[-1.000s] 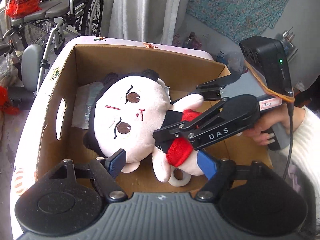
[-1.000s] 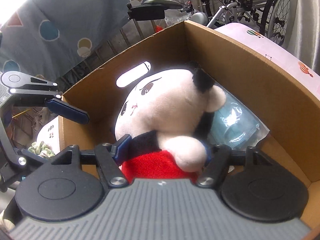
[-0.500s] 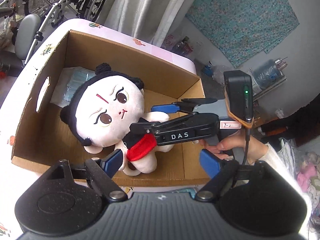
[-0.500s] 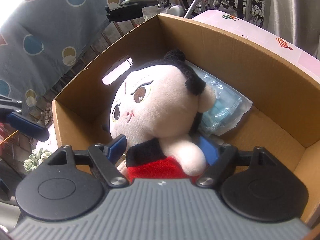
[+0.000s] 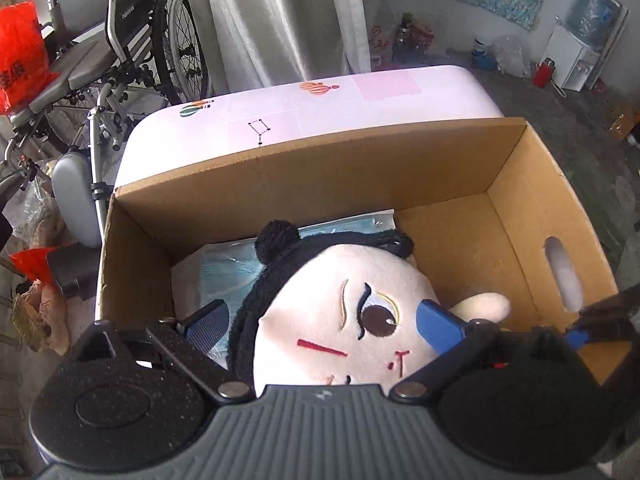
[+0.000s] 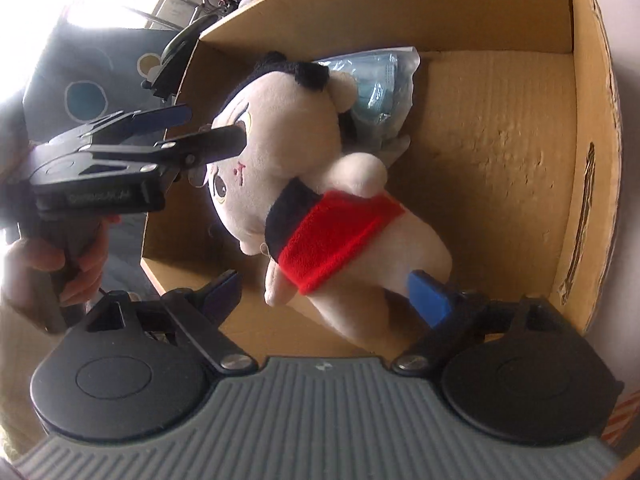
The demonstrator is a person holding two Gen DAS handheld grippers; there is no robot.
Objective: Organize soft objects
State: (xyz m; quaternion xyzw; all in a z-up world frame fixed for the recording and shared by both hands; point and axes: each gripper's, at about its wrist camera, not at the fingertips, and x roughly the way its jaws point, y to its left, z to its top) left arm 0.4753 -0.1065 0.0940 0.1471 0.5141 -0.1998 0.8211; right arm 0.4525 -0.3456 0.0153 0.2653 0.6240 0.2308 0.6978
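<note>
A plush doll (image 5: 344, 312) with a pale face, black hair and a red top (image 6: 340, 236) lies inside a cardboard box (image 5: 320, 184). My left gripper (image 5: 324, 324) straddles the doll's head, and its jaws are opening with the pads not pressing. In the right wrist view the left gripper (image 6: 204, 130) reaches in from the left, one finger across the doll's face. My right gripper (image 6: 326, 294) straddles the doll's legs with its jaws opening and loose around them. One of its fingertips (image 5: 578, 336) shows at the box's right wall.
A plastic packet of blue masks (image 5: 232, 268) lies under the doll's head at the box's back. The box stands on a pink table (image 5: 320, 108). Beyond are a wheelchair (image 5: 132, 52), a red bag (image 5: 20, 60) and curtains. A hand (image 6: 60, 264) holds the left gripper's handle.
Both grippers' jaws have widened around the doll, which now rests in the box. The left gripper swung round over the doll's head. The right gripper rolled and drew back toward the legs.
</note>
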